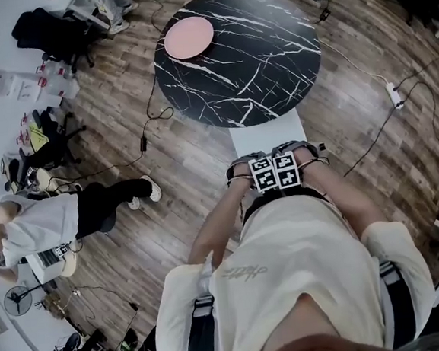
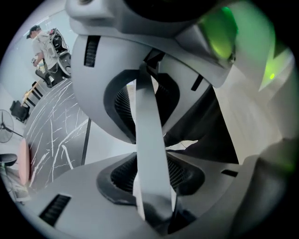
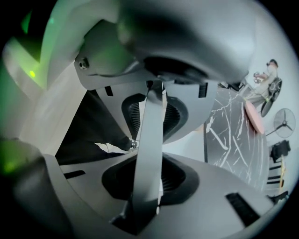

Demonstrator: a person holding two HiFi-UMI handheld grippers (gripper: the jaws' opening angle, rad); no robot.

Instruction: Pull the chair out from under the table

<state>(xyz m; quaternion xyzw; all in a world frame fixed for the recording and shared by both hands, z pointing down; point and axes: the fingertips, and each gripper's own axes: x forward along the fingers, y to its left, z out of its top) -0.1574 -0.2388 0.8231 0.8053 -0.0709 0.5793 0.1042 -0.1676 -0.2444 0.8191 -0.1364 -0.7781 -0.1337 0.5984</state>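
— White, smooth and thin: this is the chair point(image 1: 266, 135). Where is it now?

— It stands just in front of the person, and the front part of its seat is under the edge of the round black marble table point(image 1: 255, 61). The task is not done yet, I judge.

— And the grippers?

— Both are on the top of the backrest point(image 2: 145, 105), side by side and near its middle. The left gripper point(image 2: 150, 147) has its two fingers pressed on the thin panel, one on each face. The right gripper point(image 3: 150, 149) pinches the same panel in the same way. Neither one is spread or empty.

— How will the chair handle, in your opinion?

— I think it is stiff and rather light, maybe of moulded plastic. The panel will not bend much, but its surface looks slippery, so a weak pinch could slide off upward. The top edge is a good place to hold because it is thin enough for the jaws. A level pull with both sides together seems best to me, otherwise the chair may turn or tip on the wooden floor point(image 1: 195, 158).

— Is there any container nearby?

— Only a pink plate point(image 1: 189, 37) on the far side of the table, well apart from the chair. I see nothing in it.
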